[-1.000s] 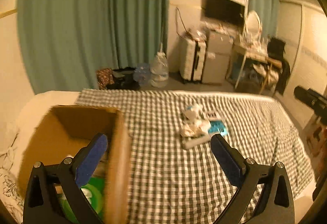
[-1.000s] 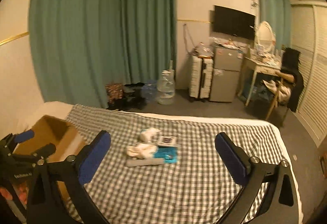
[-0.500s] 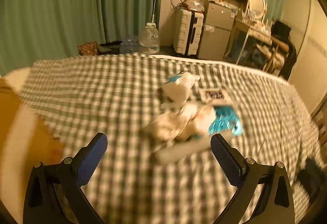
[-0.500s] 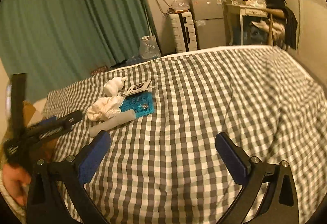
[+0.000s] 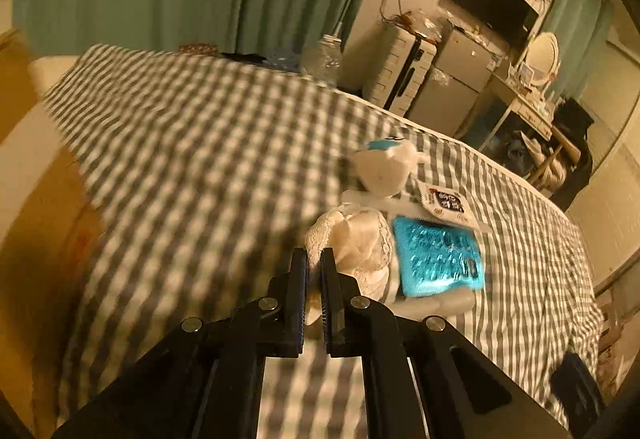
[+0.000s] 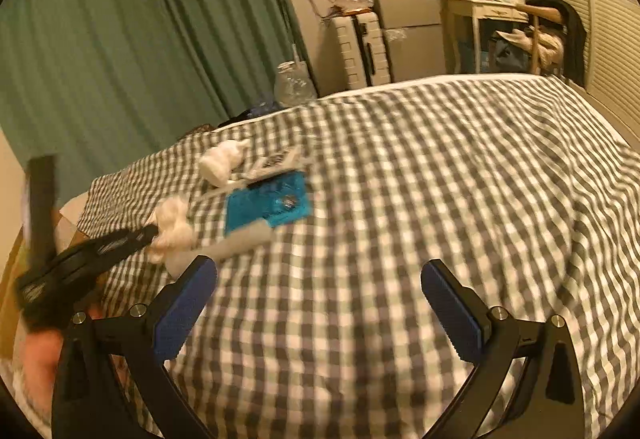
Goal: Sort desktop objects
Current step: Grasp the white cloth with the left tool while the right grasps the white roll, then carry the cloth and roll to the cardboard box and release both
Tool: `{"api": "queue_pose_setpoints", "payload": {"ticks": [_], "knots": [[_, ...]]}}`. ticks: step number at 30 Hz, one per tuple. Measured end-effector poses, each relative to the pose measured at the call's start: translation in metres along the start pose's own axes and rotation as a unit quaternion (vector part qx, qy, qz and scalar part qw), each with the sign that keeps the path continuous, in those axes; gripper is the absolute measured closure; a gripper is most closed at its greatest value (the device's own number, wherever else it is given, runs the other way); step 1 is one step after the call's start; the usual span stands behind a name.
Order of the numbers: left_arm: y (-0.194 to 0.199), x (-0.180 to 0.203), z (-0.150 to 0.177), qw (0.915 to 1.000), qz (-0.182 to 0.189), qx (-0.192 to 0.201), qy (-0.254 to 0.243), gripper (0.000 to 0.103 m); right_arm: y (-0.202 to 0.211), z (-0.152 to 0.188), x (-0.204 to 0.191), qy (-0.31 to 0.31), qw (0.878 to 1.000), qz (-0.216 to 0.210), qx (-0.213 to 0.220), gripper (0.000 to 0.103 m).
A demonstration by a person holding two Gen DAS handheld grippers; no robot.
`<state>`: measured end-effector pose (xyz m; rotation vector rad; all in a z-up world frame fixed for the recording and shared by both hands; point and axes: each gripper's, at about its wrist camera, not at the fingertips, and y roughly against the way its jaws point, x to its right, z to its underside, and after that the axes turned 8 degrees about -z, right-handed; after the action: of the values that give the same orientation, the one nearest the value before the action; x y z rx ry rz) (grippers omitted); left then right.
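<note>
Small heap of things on a bed with a checked cover [image 5: 192, 143]. Nearest the left tongs [image 5: 313, 259] is a white lace cloth [image 5: 360, 251], bunched up. It looks soft, light and floppy with nothing stiff in it, so a pinch on any raised fold should lift it, though it may drag or snag its neighbours. The left tongs are nearly shut, pads close together with a thin gap, tips right at the near edge of the cloth. In the right view the left tongs [image 6: 150, 235] meet the cloth [image 6: 172, 223] at its edge; whether fabric is actually caught between the pads I cannot tell, blur hides it.

Beside the cloth, on its far side from those tips, lies a shiny blue packet [image 5: 438, 259], flat and probably slippery. A white stick-like tube [image 5: 436, 305] lies along the packet's near edge, touching the cloth. Behind them are a white lumpy thing [image 5: 384, 167] and a small printed sachet [image 5: 446, 201].

Right tongs [image 6: 318, 297] are wide open, empty, over bare cover, heap well off to their left. Cardboard box edge [image 5: 24, 207] at far left, likely the drop spot.
</note>
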<state>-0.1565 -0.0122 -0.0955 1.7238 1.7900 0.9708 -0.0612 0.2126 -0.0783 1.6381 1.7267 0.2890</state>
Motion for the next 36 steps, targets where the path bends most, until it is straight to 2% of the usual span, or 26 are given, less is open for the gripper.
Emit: {"api": "queue_pose_setpoints", "payload": {"ticks": [4,8,11,13,14,15,16,18,23,24,28,31,36], "knots": [[0.01,-0.01,0.016,0.9988,-0.038,0.024,-0.019,0.097,-0.031,-0.007,-0.027,0.014,0.999,-0.023,-0.025,0.0],[0.001,-0.02,0.026,0.9989,-0.044,0.016,-0.007,0.097,-0.07,-0.007,-0.039,-0.002,0.998,-0.013,-0.069,0.001],[-0.004,-0.029,0.027,0.9987,-0.047,0.019,-0.005,0.097,-0.094,-0.007,-0.037,-0.032,0.997,-0.013,-0.076,0.001],[-0.003,-0.033,0.029,0.9983,-0.051,0.026,-0.007,0.097,-0.107,-0.002,-0.034,-0.045,0.995,-0.009,-0.087,0.008],[-0.002,-0.034,0.031,0.9983,-0.051,0.027,-0.011,0.097,-0.108,-0.001,-0.036,-0.035,0.996,0.002,-0.083,0.017],[-0.001,-0.034,0.032,0.9981,-0.052,0.029,-0.014,0.097,-0.108,0.002,-0.04,-0.012,0.997,0.016,-0.077,0.038],[-0.001,-0.033,0.032,0.998,-0.053,0.031,-0.017,0.097,-0.106,0.003,-0.045,0.017,0.997,0.029,-0.073,0.052],[0.001,-0.032,0.033,0.9981,-0.051,0.029,-0.02,0.097,-0.099,0.007,-0.048,0.039,0.997,0.032,-0.06,0.069],[0.014,-0.042,0.038,0.9993,-0.036,0.01,-0.002,0.097,-0.056,0.012,-0.044,0.02,0.999,-0.013,-0.031,0.072],[0.018,-0.043,0.038,0.9994,-0.035,0.009,-0.002,0.097,-0.049,0.011,-0.046,0.021,0.999,-0.016,-0.029,0.083],[0.05,-0.049,0.036,0.9994,-0.032,0.017,0.001,0.097,-0.004,0.004,-0.062,0.039,0.999,-0.03,-0.015,0.085],[0.088,-0.059,0.03,0.9988,-0.027,0.04,0.01,0.097,0.011,0.0,-0.076,0.049,0.998,-0.04,-0.01,0.085],[0.136,-0.078,0.018,0.9985,-0.002,0.05,0.023,0.097,0.053,0.0,-0.107,0.073,0.996,-0.043,-0.012,0.086]]}}
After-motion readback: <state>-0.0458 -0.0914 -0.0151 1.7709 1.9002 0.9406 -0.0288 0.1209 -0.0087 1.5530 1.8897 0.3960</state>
